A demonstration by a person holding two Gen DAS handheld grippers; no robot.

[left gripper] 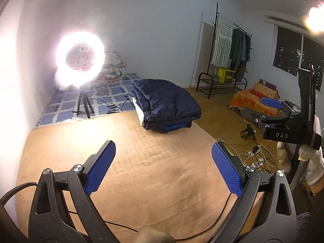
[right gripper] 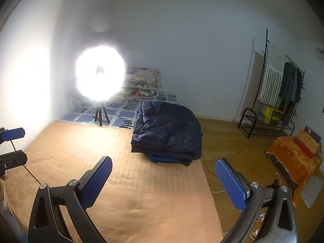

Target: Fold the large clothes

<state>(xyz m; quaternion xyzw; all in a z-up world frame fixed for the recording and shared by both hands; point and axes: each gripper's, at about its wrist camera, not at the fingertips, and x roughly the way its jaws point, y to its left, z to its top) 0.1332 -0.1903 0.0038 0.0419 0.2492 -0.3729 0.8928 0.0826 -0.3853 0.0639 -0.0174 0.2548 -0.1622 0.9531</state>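
A folded navy quilted garment (left gripper: 168, 103) (right gripper: 168, 133) lies on top of a small stack at the far right edge of the tan blanket (left gripper: 129, 162) (right gripper: 121, 178); a blue item peeks out beneath it. My left gripper (left gripper: 163, 147) hovers open over the blanket, well short of the stack, with nothing between its blue pads. My right gripper (right gripper: 164, 162) is likewise open and empty, also short of the stack. In the left wrist view a blue pad (left gripper: 271, 102) of the right gripper shows at the right. In the right wrist view a pad (right gripper: 13, 134) of the left gripper shows at the left edge.
A glaring ring light on a tripod (left gripper: 80, 60) (right gripper: 100, 73) stands on a blue patterned mat (left gripper: 109, 93) beyond the blanket, beside stacked floral bedding (right gripper: 141, 83). A clothes rack (left gripper: 228, 56) (right gripper: 277, 93), orange cloth (right gripper: 293, 158) and floor cables (left gripper: 255, 154) lie right.
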